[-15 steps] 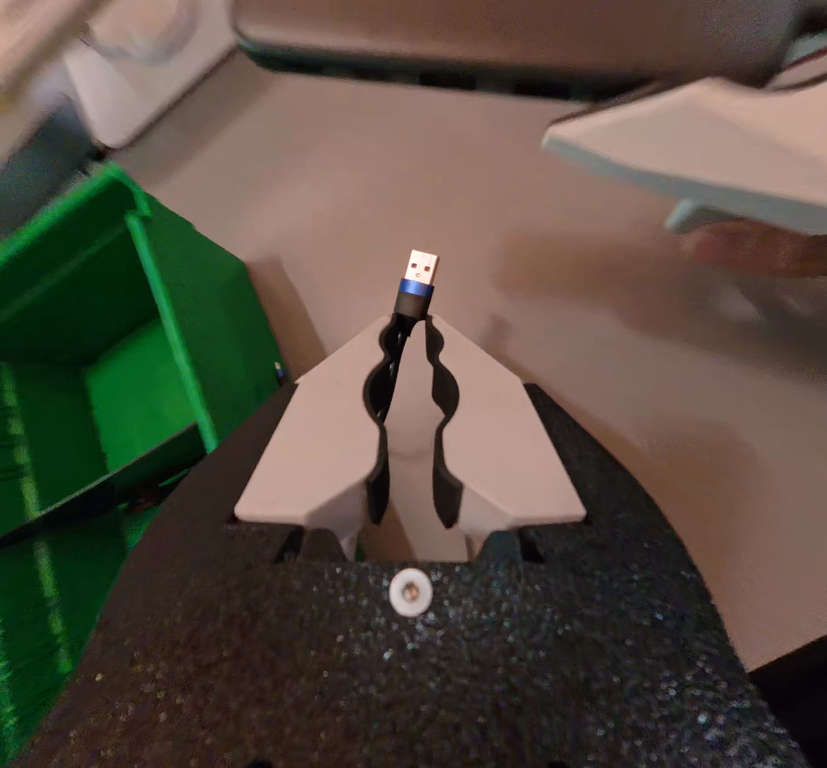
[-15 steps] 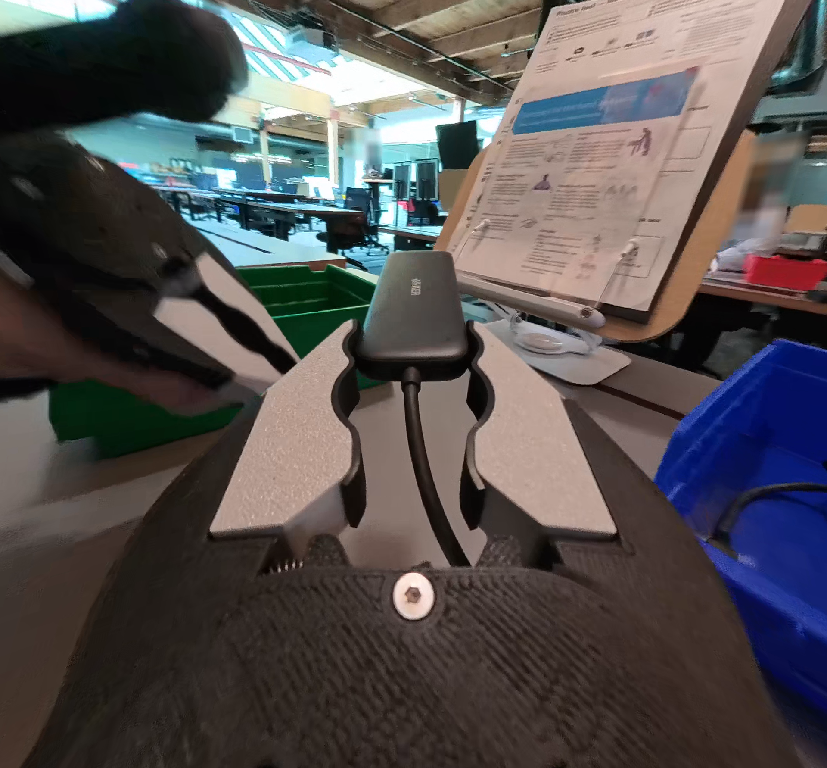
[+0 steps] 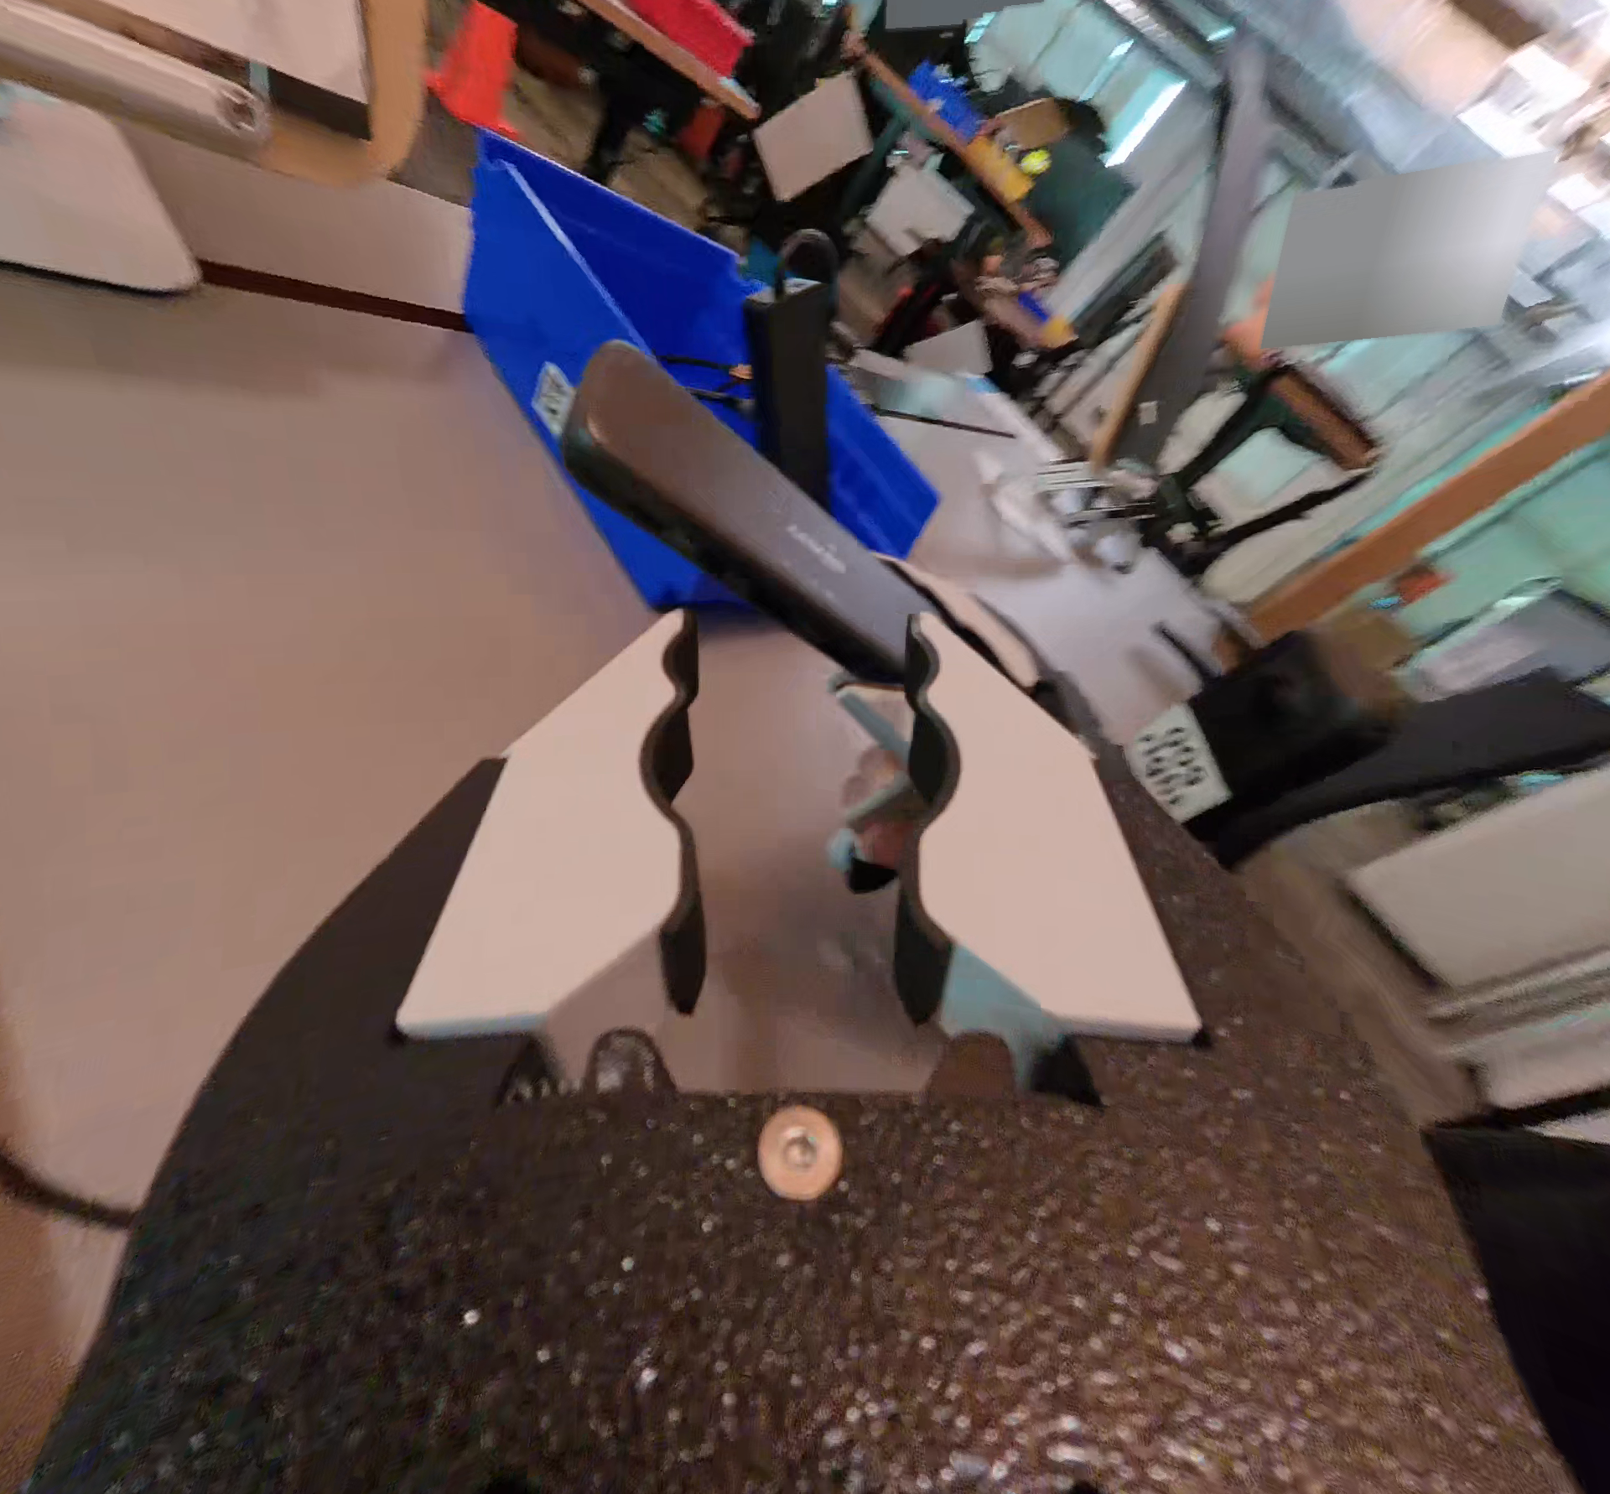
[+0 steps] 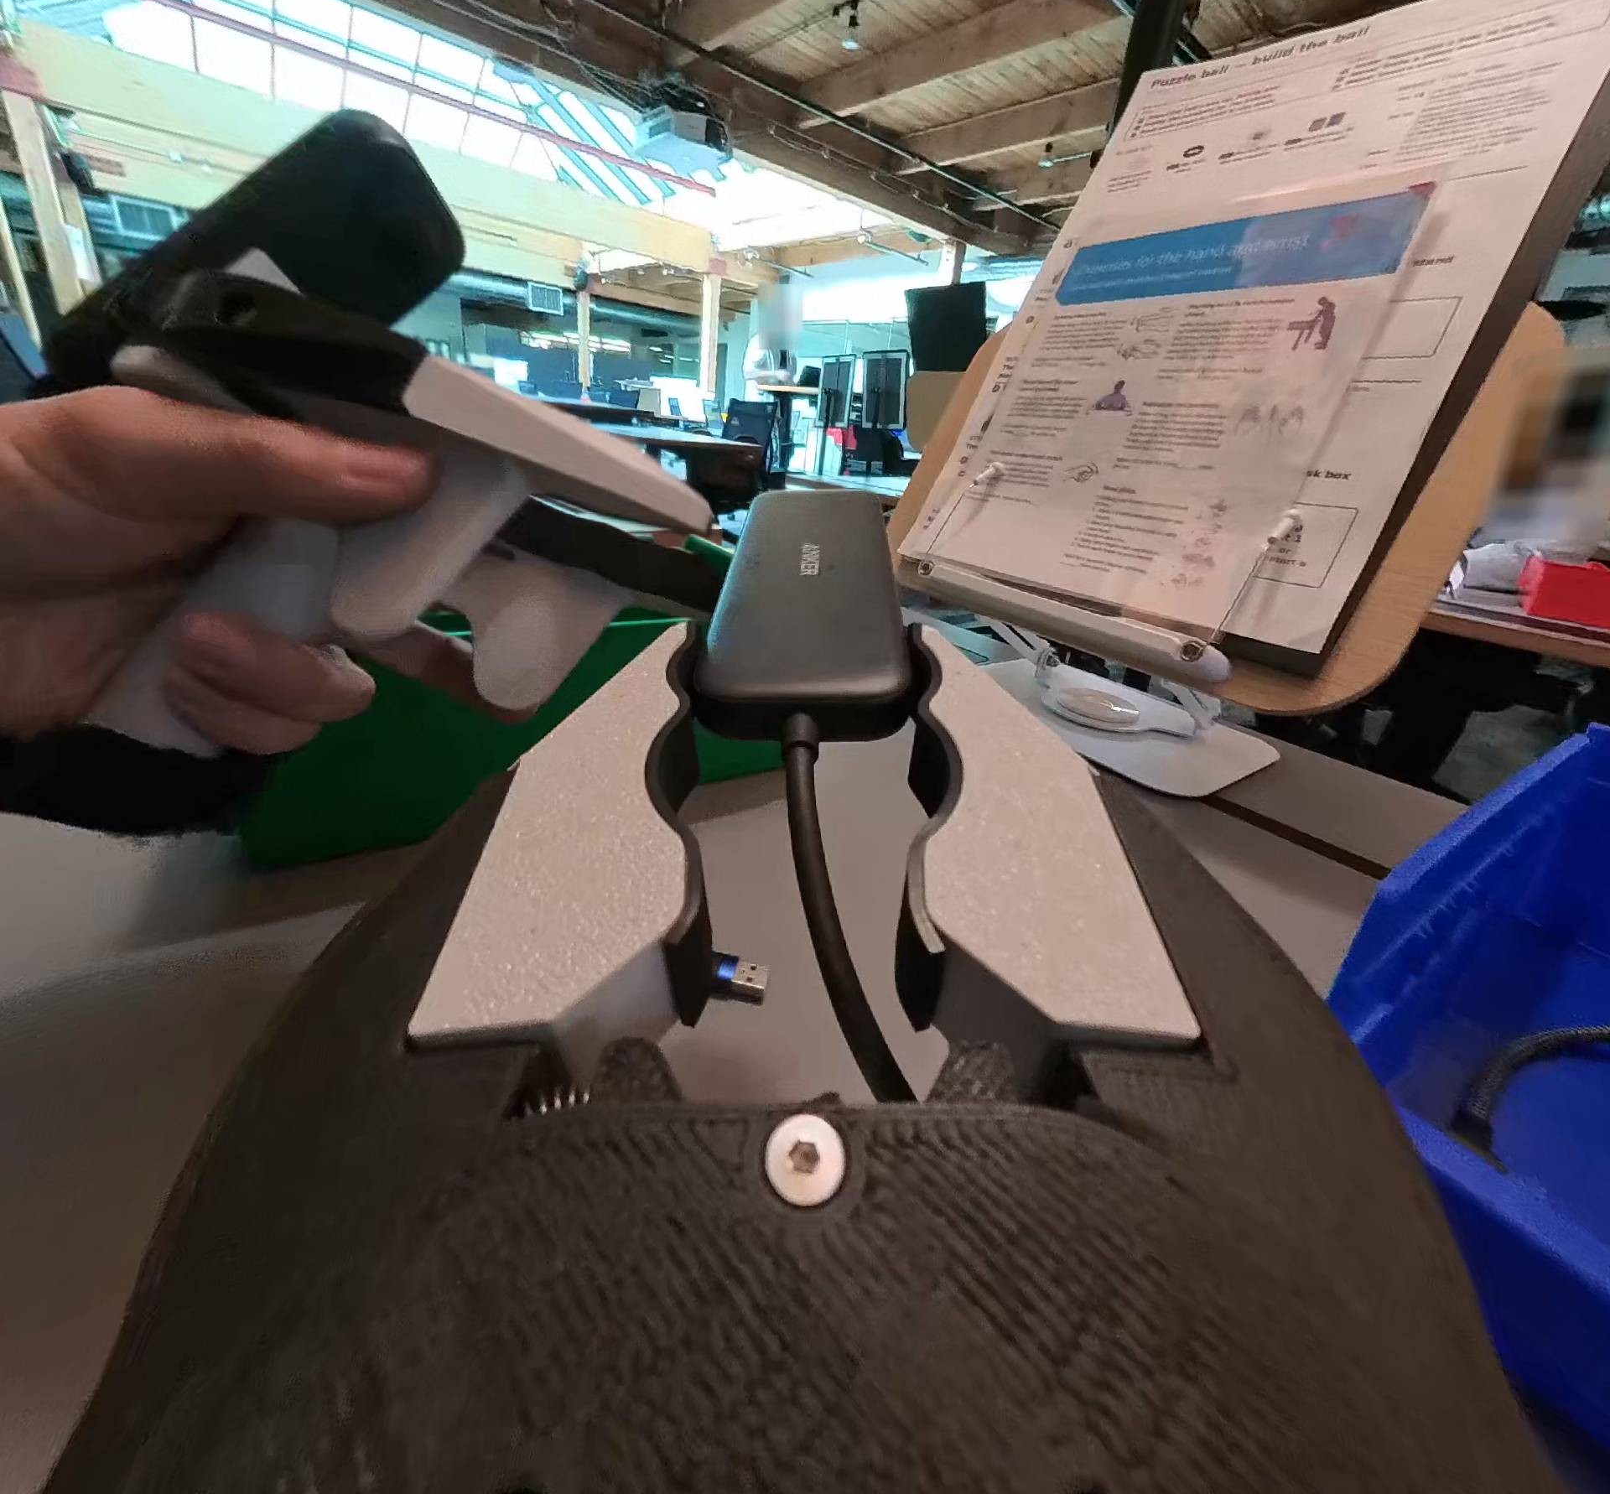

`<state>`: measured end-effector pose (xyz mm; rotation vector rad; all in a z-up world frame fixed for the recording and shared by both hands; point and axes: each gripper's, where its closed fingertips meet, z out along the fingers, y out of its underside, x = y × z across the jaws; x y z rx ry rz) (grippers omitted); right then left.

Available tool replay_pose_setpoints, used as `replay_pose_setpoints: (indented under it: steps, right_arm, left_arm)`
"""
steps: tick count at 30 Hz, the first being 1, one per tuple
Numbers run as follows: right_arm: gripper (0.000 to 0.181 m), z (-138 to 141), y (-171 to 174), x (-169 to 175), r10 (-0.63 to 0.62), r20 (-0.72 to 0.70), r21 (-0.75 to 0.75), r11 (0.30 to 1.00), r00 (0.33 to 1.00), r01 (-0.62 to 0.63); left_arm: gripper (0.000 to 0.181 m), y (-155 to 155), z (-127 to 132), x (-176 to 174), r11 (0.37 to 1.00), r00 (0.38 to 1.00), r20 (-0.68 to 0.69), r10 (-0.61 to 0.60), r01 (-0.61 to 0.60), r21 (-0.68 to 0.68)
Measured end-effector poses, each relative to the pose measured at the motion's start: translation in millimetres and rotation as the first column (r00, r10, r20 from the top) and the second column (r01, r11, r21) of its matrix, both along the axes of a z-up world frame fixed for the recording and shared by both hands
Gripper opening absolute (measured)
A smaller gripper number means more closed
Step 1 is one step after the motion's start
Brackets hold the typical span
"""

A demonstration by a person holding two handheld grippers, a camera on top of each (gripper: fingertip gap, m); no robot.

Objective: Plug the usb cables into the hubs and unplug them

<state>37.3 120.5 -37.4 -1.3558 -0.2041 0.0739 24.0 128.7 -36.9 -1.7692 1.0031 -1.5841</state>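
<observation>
My right gripper (image 4: 806,651) is shut on the near end of a dark grey USB hub (image 4: 801,581) and holds it level above the table. The hub's black cable (image 4: 819,886) runs back between the fingers. A USB plug with a blue collar (image 4: 740,973) lies loose on the table below the right gripper. My left gripper (image 3: 801,633) is open and empty, its jaws wide apart, just in front of the hub (image 3: 723,494). In the right wrist view the left gripper (image 4: 688,524) is held in a hand close to the hub's left side.
A blue bin (image 3: 592,276) stands behind the hub with a second dark hub (image 3: 788,381) upright in it; it also shows at the right (image 4: 1481,929). A green bin (image 4: 392,755) stands at the left. A document stand (image 4: 1263,407) is at the back of the grey table (image 3: 218,538).
My left gripper has let go of the blue-collared USB cable, opened and swung up toward the hub. The plug now lies on the table. The right gripper still holds the hub.
</observation>
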Motion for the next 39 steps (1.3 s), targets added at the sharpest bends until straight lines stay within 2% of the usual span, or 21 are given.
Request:
replay_pose_setpoints:
  steps: [1,3,5,8,11,17,23,26,28,29,30,31,32,33,35,36,39]
  right_arm:
    - [0.046,-1.0,0.0,-2.6,0.009,0.015,-0.003,1.000,1.000,-0.009]
    - [0.046,1.2,-2.2,-13.2,0.061,0.037,0.012,0.998,0.997,-0.061]
    - [0.046,6.8,-4.5,-21.1,0.090,0.044,0.042,0.995,0.995,-0.092]
    - [0.046,5.2,-3.7,-20.0,0.074,0.062,0.036,0.996,0.995,-0.077]
    - [0.046,2.5,-3.1,-19.7,0.063,0.088,0.025,0.998,0.994,-0.066]
    - [0.046,9.1,-7.0,-20.5,0.061,0.097,0.075,0.995,0.993,-0.069]
    - [0.046,9.4,-6.3,-21.7,0.062,0.079,0.039,0.997,0.995,-0.065]
    - [0.046,15.2,-8.6,-8.9,0.014,0.027,0.064,0.998,1.000,-0.015]
    - [0.046,18.0,-11.7,14.4,-0.087,-0.016,0.074,0.993,0.996,0.088]
    - [0.046,18.5,-14.2,25.1,-0.118,-0.047,0.077,0.990,0.992,0.122]
    - [0.046,18.0,-16.3,33.5,-0.138,-0.076,0.074,0.987,0.988,0.143]
    - [0.046,16.8,-17.7,40.8,-0.159,-0.097,0.069,0.984,0.982,0.166]
    - [0.046,15.2,-18.3,45.8,-0.178,-0.107,0.063,0.981,0.978,0.185]
    - [0.046,13.9,-18.2,46.9,-0.179,-0.108,0.057,0.981,0.978,0.186]
    - [0.046,13.3,-16.4,43.6,-0.165,-0.107,0.055,0.984,0.981,0.171]
    - [0.046,13.5,-15.4,41.6,-0.162,-0.103,0.055,0.984,0.981,0.168]
    - [0.046,11.4,-12.5,34.0,-0.136,-0.073,0.042,0.989,0.988,0.140]
  left_arm:
    - [0.050,-4.3,2.5,0.4,0.998,0.999,0.031,-0.037,0.038,-0.055]
    - [0.049,-8.6,5.2,1.9,0.978,0.994,0.091,-0.067,0.083,-0.190]
    - [0.019,-9.5,7.1,3.6,0.943,0.987,0.146,-0.071,0.114,-0.312]
    - [0.011,-9.0,13.5,4.5,0.868,0.972,0.227,-0.058,0.162,-0.470]
    - [0.009,-7.8,9.9,5.0,0.821,0.975,0.217,-0.045,0.160,-0.548]
    - [0.009,-3.1,11.1,3.3,0.781,0.975,0.220,-0.018,0.151,-0.606]
    - [0.009,1.5,10.5,1.4,0.784,0.974,0.225,-0.015,0.151,-0.602]
    - [0.015,2.0,11.5,2.8,0.890,0.979,0.206,-0.012,0.104,-0.443]
    - [0.016,3.5,9.8,2.5,0.980,0.988,0.152,0.000,0.030,-0.196]
    - [0.014,7.0,1.9,2.1,0.999,0.996,0.084,0.023,-0.020,-0.038]
    - [0.014,12.3,-12.9,0.9,0.988,0.998,-0.013,0.057,-0.054,0.142]
    - [0.014,18.5,-32.3,-2.2,0.949,0.986,-0.131,0.099,-0.054,0.311]
    - [0.015,23.5,-54.0,-6.9,0.898,0.956,-0.258,0.137,-0.011,0.439]
    - [0.015,25.6,-77.6,-13.1,0.858,0.906,-0.392,0.158,0.071,0.509]
    - [0.019,25.8,-119.5,-26.1,0.834,0.775,-0.608,0.170,0.215,0.508]
    - [0.023,26.7,-131.2,-27.6,0.836,0.739,-0.649,0.179,0.234,0.496]
    - [0.024,27.9,-146.3,-19.9,0.842,0.743,-0.647,0.172,0.230,0.488]
